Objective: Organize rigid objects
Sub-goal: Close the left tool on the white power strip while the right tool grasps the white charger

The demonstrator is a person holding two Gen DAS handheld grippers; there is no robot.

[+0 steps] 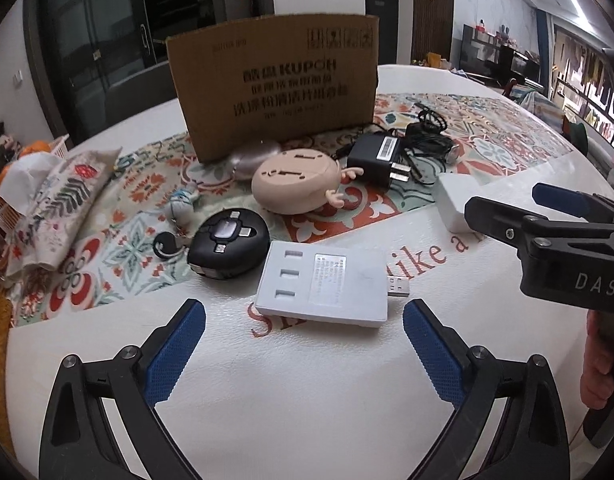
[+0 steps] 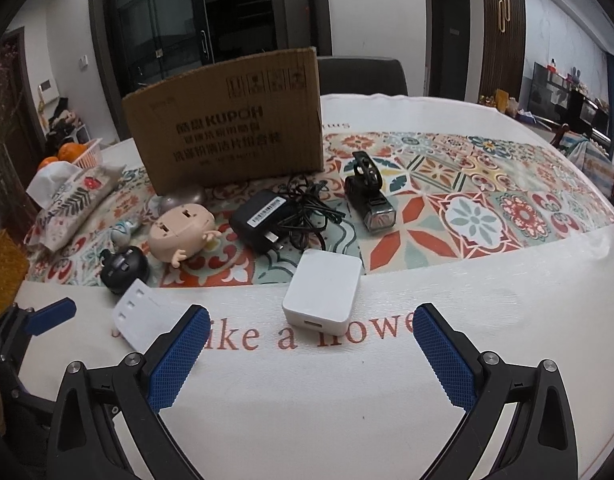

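Left gripper (image 1: 305, 336) hovers low, jaws spread wide, empty, flat white USB hub (image 1: 323, 286) just beyond. Right gripper (image 2: 311, 344) likewise splayed, white charger block (image 2: 325, 292) just ahead on table (image 2: 307, 400).

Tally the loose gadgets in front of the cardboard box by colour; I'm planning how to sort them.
White: 2, flat white USB hub, white square charger block
Black: 3, black round cable reel, black wall adapter with cord, black bike light
Beige: 1, beige cartoon-shaped plug gadget
Total: 6
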